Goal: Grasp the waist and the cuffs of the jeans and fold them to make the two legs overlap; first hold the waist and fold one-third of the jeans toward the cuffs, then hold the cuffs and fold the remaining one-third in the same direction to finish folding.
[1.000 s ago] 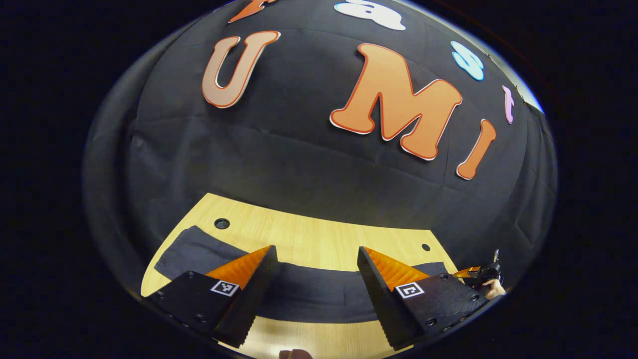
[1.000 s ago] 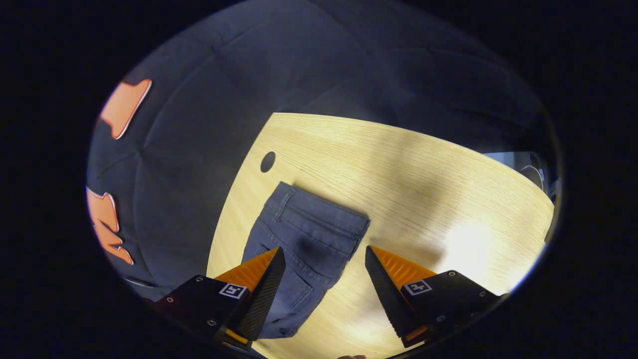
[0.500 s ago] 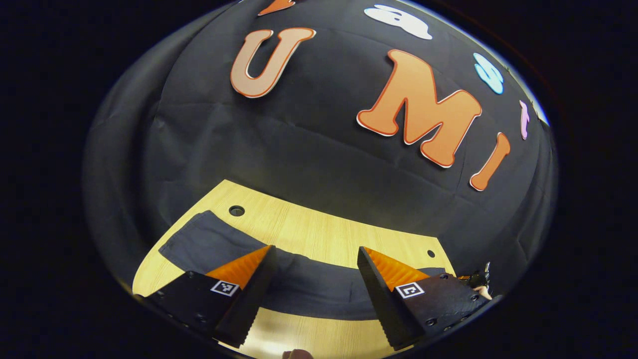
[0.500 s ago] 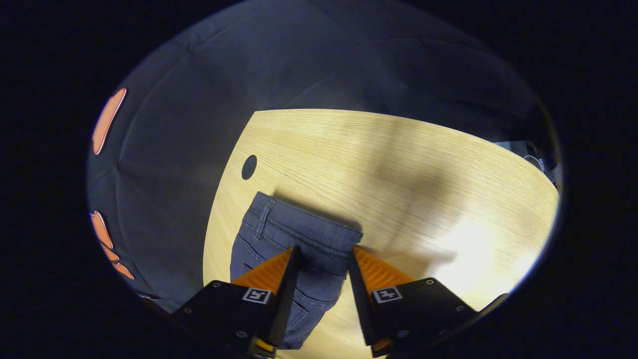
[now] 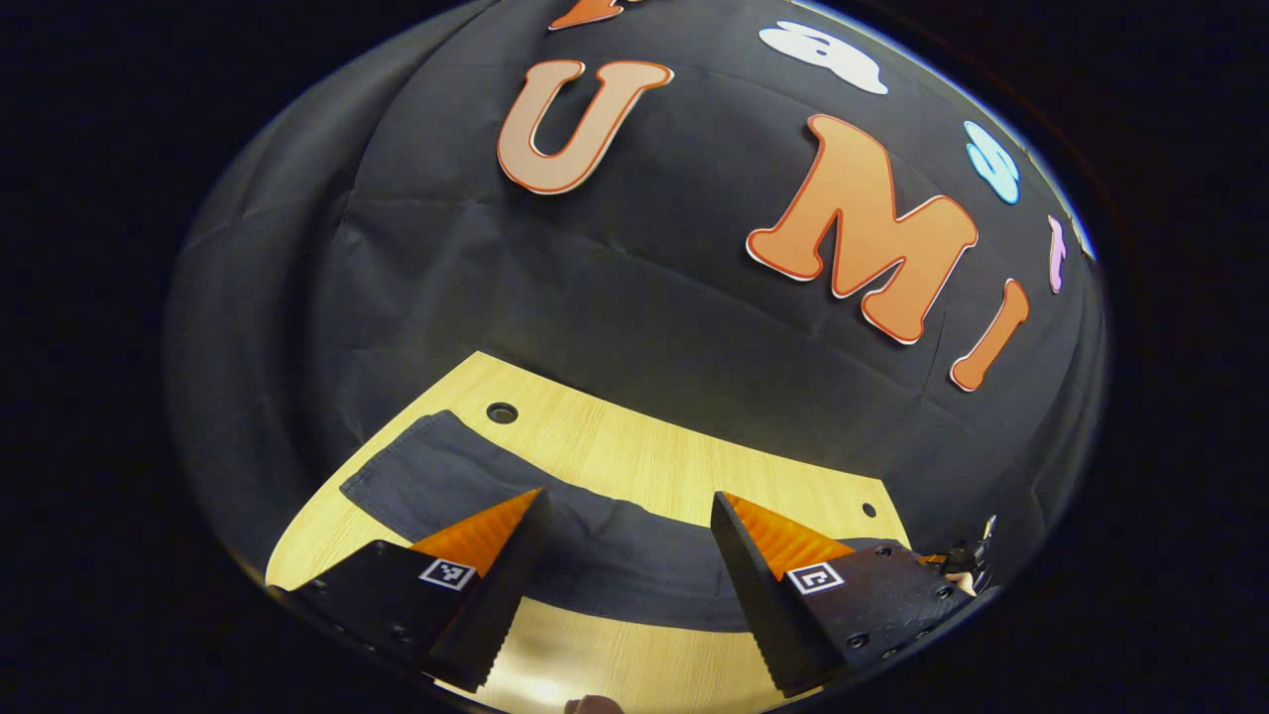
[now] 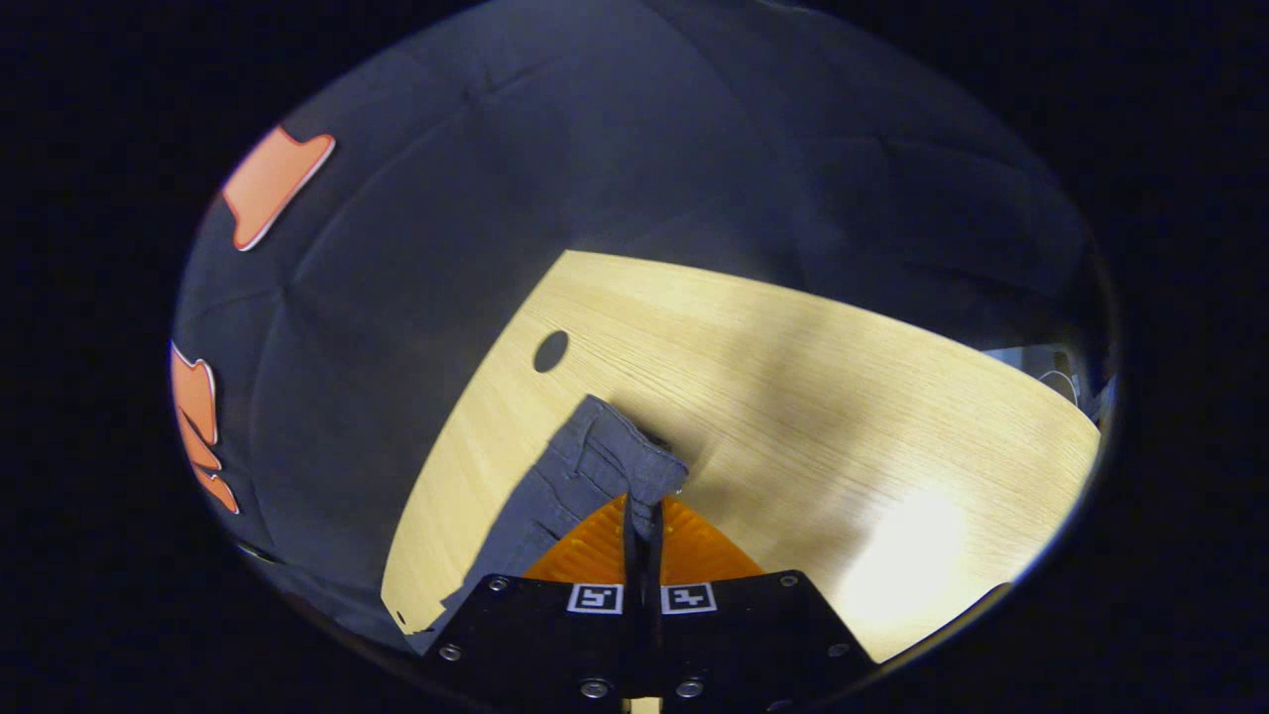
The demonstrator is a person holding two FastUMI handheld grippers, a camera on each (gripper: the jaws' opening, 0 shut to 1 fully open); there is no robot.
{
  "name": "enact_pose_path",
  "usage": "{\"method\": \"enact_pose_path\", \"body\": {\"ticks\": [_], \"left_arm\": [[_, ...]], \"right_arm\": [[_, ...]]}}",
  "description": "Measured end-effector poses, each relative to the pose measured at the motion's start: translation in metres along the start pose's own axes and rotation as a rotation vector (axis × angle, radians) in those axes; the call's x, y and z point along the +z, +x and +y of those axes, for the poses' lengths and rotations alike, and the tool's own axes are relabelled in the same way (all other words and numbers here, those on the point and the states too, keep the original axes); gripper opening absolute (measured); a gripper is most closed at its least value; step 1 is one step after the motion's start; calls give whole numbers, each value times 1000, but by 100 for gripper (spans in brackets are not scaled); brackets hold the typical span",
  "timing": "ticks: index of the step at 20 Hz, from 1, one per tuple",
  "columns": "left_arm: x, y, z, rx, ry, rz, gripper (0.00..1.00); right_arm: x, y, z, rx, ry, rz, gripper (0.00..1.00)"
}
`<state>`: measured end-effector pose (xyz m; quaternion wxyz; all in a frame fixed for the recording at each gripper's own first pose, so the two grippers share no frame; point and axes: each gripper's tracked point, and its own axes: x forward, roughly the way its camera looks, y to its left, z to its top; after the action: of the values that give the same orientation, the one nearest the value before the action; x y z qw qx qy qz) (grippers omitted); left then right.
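Dark grey jeans [image 5: 595, 555] lie stretched across the wooden table [image 5: 634, 466] in the left gripper view, legs overlapped into one long band. My left gripper [image 5: 625, 516] hovers open above the middle of that band with nothing between its fingers. At the far right edge of that view the other gripper [image 5: 957, 565] and a hand show small. In the right gripper view my right gripper [image 6: 642, 511] is shut on the waist of the jeans [image 6: 585, 476]. The waistband is bunched and lifted off the table [image 6: 793, 397] at the fingertips.
Round cable holes sit in the table near its back edge [image 5: 502, 413] [image 5: 868, 510] [image 6: 550, 351]. The black cloth wall rises right behind the table. Bare wood stretches to the right of the waist in the right gripper view [image 6: 892, 446].
My right gripper has gone from open over the waistband to shut on it, and the waist now lifts and bunches. The left gripper stays open and has drifted slightly.
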<state>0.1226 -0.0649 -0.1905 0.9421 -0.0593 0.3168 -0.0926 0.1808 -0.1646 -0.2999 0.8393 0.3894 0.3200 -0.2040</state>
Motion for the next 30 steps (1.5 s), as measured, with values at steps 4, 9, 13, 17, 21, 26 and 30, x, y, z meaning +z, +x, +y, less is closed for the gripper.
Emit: {"method": "enact_pose_path", "body": {"ticks": [4, 9, 13, 17, 21, 26, 30], "left_arm": [[8, -8, 23, -13, -24, -11, 95], [16, -24, 68, -15, -77, -24, 98], [27, -42, 109, -1, -126, -55, 97], [31, -54, 141, -13, -201, -97, 97], [21, -60, 165, -8, -275, -104, 97], [15, -59, 181, -39, -365, -164, 98], [3, -56, 188, 10, -296, -140, 98]], "right_arm": [[8, -51, 55, 68, -79, -74, 0], [-4, -105, 146, 169, -225, -151, 0], [-53, -146, 233, 267, -389, -172, 0], [-137, -166, 323, 395, -514, -109, 0], [-237, -151, 371, 482, -646, 2, 0], [-338, -88, 368, 483, -748, 229, 0], [-345, -82, 368, 434, -807, 322, 0]]}}
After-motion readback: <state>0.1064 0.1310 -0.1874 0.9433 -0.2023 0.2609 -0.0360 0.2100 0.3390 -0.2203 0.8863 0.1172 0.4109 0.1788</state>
